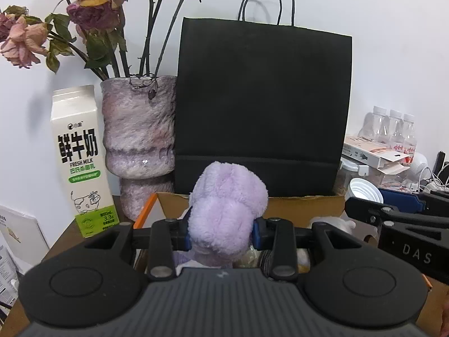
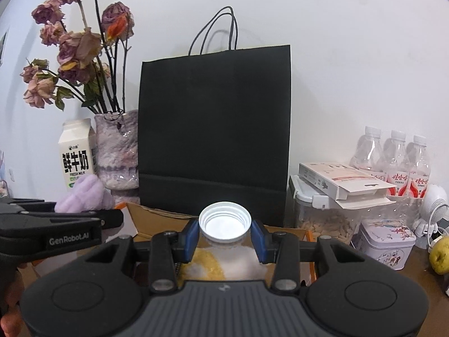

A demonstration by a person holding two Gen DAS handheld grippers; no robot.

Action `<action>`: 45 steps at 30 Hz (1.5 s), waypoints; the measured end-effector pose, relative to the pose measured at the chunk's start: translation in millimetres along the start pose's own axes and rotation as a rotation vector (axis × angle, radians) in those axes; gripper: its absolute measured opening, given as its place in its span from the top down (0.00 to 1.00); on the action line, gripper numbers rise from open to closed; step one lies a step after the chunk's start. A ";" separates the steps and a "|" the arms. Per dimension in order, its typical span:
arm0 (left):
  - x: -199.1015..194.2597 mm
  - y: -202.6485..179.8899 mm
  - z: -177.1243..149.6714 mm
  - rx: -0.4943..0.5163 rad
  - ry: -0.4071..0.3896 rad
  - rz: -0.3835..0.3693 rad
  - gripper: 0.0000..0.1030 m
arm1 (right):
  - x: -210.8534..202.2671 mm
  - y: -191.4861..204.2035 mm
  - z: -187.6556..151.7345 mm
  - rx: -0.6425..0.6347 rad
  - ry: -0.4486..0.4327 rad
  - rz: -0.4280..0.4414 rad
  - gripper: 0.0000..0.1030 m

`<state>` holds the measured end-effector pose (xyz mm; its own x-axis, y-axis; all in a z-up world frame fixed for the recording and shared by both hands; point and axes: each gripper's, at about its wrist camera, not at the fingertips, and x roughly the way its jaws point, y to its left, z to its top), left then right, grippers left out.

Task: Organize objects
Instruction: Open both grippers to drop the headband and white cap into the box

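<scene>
Left tool (image 1: 221, 234) grips one purple plush (image 1: 228, 205); right tool (image 2: 224, 237) grips one white-capped jar (image 2: 224, 220). Ahead: cardboard box rim (image 2: 157, 214), one black bag (image 2: 216, 129), three bottles (image 2: 393, 154) rightward.

Milk carton (image 1: 84, 157) reads "FRESH MILK"; tongs (image 2: 70, 240) "GenRobot.AI".

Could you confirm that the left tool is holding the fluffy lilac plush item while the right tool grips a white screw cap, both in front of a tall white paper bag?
Not quite: the tall paper bag is black, not white, as both wrist views show. The rest holds: the left tool clamps the fluffy lilac plush item, and the right tool grips the white screw cap.
</scene>
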<state>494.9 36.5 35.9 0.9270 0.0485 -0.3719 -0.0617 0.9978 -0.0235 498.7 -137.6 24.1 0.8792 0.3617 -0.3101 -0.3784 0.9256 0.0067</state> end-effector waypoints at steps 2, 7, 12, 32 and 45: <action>6.5 0.1 1.2 0.000 0.001 0.007 0.64 | 4.5 -1.5 0.4 -0.002 0.006 -0.002 0.62; 19.0 0.7 0.0 -0.002 0.016 0.010 0.64 | 14.9 -2.4 -0.3 -0.003 0.024 0.000 0.62; 18.0 3.6 -1.1 -0.015 -0.001 0.029 0.43 | 17.0 -1.4 -1.9 0.000 0.035 0.012 0.52; 4.3 9.2 -3.3 -0.040 -0.064 0.092 0.00 | 15.3 0.5 -7.0 0.017 0.050 0.008 0.00; -37.7 18.5 -17.6 -0.034 -0.067 0.088 0.00 | -16.7 11.0 -14.3 -0.021 0.049 0.021 0.00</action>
<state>452.3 52.4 33.2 0.9400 0.1395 -0.3114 -0.1550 0.9876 -0.0254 475.8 -135.1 15.8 0.8559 0.3749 -0.3563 -0.4035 0.9150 -0.0065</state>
